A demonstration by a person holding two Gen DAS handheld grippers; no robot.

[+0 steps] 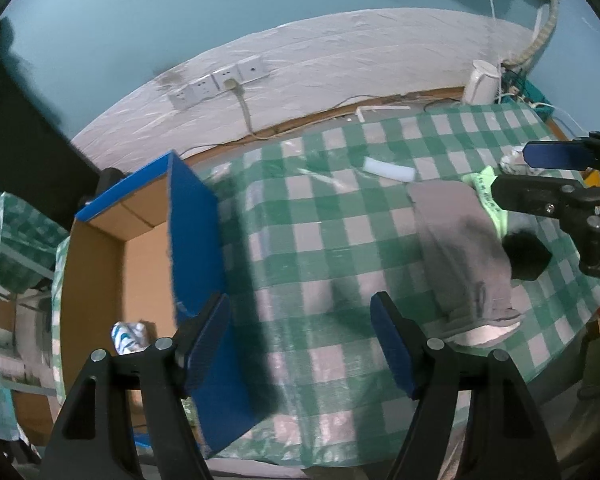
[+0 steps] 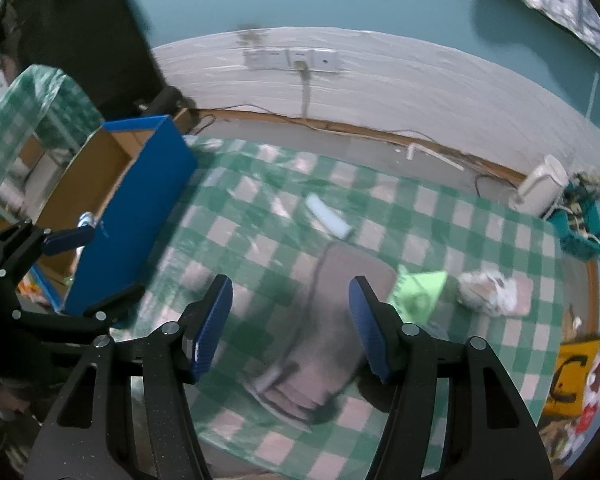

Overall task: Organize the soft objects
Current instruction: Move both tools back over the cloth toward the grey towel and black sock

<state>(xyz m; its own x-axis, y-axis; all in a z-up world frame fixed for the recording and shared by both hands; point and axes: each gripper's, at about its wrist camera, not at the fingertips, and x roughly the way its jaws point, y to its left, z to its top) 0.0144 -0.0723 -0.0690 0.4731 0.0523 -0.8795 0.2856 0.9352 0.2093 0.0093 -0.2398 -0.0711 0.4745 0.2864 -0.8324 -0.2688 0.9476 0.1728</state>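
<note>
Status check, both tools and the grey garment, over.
Left tool and right tool open, empty. Grey garment flat on checked cloth, untouched. Nothing blocking it.

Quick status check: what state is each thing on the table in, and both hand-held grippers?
Box: open, a white-and-blue item inside.
Grey garment: folded, flat on tablecloth.
Green cloth: crumpled, beside garment.
White cloth: bunched, loose.
White roll: lying on its side.
Left hand-held gripper: open, nothing between fingers.
Right hand-held gripper: open, above garment.
</note>
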